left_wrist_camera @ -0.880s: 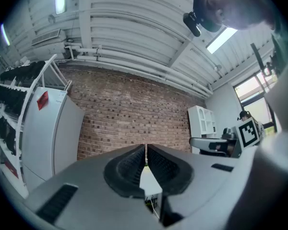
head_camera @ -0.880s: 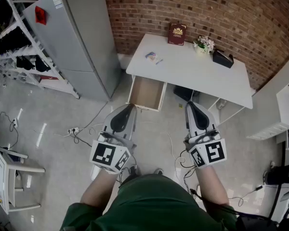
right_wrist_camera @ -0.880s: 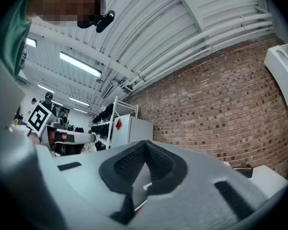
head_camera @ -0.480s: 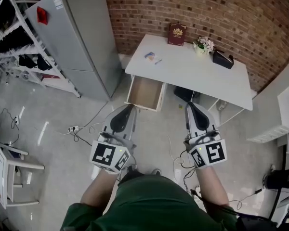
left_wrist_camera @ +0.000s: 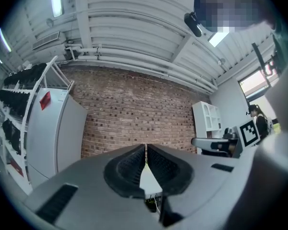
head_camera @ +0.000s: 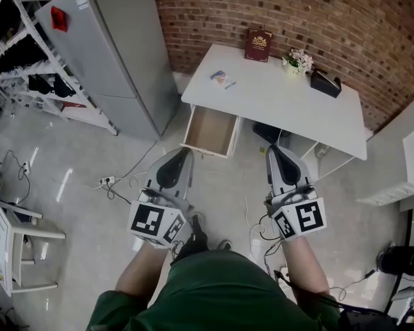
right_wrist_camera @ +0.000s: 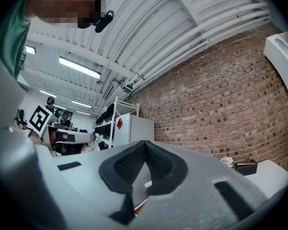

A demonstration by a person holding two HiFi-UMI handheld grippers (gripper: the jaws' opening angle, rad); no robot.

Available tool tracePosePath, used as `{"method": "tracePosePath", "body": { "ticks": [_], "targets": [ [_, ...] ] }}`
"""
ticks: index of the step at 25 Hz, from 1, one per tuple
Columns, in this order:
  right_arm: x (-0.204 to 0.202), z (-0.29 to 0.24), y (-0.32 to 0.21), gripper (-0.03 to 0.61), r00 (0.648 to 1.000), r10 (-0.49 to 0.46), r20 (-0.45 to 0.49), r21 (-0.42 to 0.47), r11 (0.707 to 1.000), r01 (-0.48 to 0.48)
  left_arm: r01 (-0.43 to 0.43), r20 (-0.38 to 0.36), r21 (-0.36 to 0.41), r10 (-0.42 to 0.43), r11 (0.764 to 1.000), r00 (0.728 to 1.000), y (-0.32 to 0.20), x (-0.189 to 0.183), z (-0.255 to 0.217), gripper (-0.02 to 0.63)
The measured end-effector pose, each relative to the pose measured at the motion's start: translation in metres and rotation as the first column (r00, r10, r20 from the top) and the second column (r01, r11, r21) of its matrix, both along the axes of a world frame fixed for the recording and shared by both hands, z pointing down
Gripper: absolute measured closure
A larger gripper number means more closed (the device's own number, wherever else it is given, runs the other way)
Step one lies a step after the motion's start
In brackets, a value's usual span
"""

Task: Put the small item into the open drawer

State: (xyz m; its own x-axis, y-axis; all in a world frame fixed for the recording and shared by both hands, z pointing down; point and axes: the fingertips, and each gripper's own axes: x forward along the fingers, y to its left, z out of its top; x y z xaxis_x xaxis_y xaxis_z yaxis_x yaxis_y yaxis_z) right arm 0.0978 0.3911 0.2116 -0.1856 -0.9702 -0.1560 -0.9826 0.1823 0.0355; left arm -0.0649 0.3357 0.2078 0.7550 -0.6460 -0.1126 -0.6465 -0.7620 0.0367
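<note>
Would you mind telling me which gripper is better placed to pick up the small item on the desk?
Left, probably. The left gripper points toward the end of the desk where the small item lies, just behind the open drawer; the right gripper faces its middle. Both are shut and empty.

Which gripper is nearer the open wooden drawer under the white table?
Left. The left gripper hangs just short of the open wooden drawer; the right gripper is farther right.
</note>
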Motion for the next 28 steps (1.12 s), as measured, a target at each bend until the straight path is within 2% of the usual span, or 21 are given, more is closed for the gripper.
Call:
{"method": "tracePosePath", "body": {
  "ticks": [6, 14, 21, 28],
  "targets": [
    [0.003, 0.006, -0.032, 0.575, 1.0, 0.024, -0.007, -0.02, 1.0, -0.024, 0.0, -0.007, -0.024, 0.0, 1.0, 1.0, -0.041, -0.002, 0.005, 0.6],
    [0.001, 0.007, -0.097, 0.575, 0.997, 0.075, -0.024, -0.045, 0.996, -0.076, -0.04, -0.041, -0.028, 0.039, 0.999, 0.998, -0.121, -0.008, 0.014, 0.601],
    [-0.012, 0.013, -0.153, 0.575, 0.995, 0.094, -0.029, -0.074, 0.993, -0.096, -0.051, -0.056, -0.054, 0.048, 0.997, 0.997, -0.185, -0.023, 0.024, 0.601],
    [-0.024, 0.018, -0.193, 0.575, 0.993, 0.114, -0.02, -0.096, 0.989, -0.115, -0.057, -0.067, -0.094, 0.05, 0.994, 0.996, -0.227, -0.038, 0.031, 0.601]
  ]
}}
